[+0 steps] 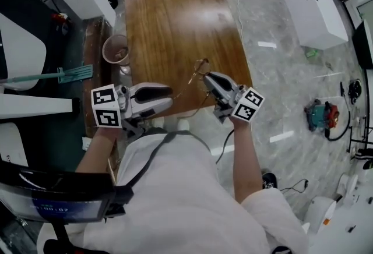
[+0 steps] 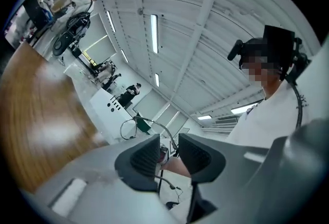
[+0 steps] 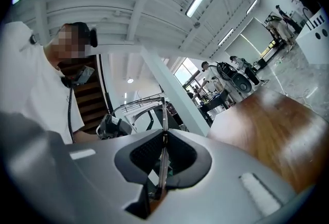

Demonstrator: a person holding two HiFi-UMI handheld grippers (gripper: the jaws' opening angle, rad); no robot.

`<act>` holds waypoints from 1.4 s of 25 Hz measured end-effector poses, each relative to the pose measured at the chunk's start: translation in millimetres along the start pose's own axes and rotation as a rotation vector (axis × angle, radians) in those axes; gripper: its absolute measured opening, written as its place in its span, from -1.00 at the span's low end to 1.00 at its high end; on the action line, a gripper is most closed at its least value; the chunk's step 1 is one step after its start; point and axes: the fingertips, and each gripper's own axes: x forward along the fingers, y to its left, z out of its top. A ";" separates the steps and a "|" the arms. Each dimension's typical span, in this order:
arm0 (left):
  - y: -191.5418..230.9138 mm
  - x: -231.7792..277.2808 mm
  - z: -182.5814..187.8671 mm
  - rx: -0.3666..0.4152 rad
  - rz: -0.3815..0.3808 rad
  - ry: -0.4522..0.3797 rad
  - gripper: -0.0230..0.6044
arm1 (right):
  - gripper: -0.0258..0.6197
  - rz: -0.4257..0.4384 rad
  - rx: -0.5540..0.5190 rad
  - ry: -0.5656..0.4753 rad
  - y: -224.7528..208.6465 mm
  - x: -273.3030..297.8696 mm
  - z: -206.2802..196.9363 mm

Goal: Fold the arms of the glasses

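Right claw (image 3: 163,133) is pressed together on a thin edge of the glasses (image 3: 163,115), which stand upright between its pads, and it carries them in the air above the near edge of the wooden table (image 1: 175,14). Left claw (image 2: 168,148) is spread, with nothing between its pads. It points across toward the right one, and the wire frame shows just beyond its tips, near but apart from them. Both claws are lifted off the table, in front of the person's white shirt (image 1: 175,189).

Judging by this, the step in hand is the folding itself: one claw holds the frame steady while the other is free to work an arm. At least one thin arm seems to stick out from the frame toward the left claw, though the wire is too fine to tell how far either arm is already turned in.

The next move calls for the left claw to come against that arm near its free end and swing it gently toward the lenses. The right claw's pinch needs to stay firm without bending the frame.
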 end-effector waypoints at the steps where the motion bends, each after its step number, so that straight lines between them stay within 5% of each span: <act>1: -1.4 1.7 -1.7 0.004 -0.012 0.016 -0.57 | -0.83 0.004 -0.003 0.003 1.5 1.3 0.0; 4: -5.6 3.9 -6.7 0.003 -0.043 0.045 -0.80 | -0.83 0.001 -0.008 0.003 2.8 4.2 1.1; 18: 36.5 20.3 -68.5 0.056 0.079 0.222 -0.84 | -0.83 0.040 0.187 -0.118 26.8 30.7 -2.8; 29: 71.9 19.6 -73.2 0.162 0.422 0.218 -0.81 | -0.83 -0.002 0.245 -0.194 33.9 35.9 -3.5; 35: 71.9 19.0 -68.4 0.212 0.518 0.181 -0.79 | -0.83 -0.042 0.284 -0.254 34.3 34.7 -0.6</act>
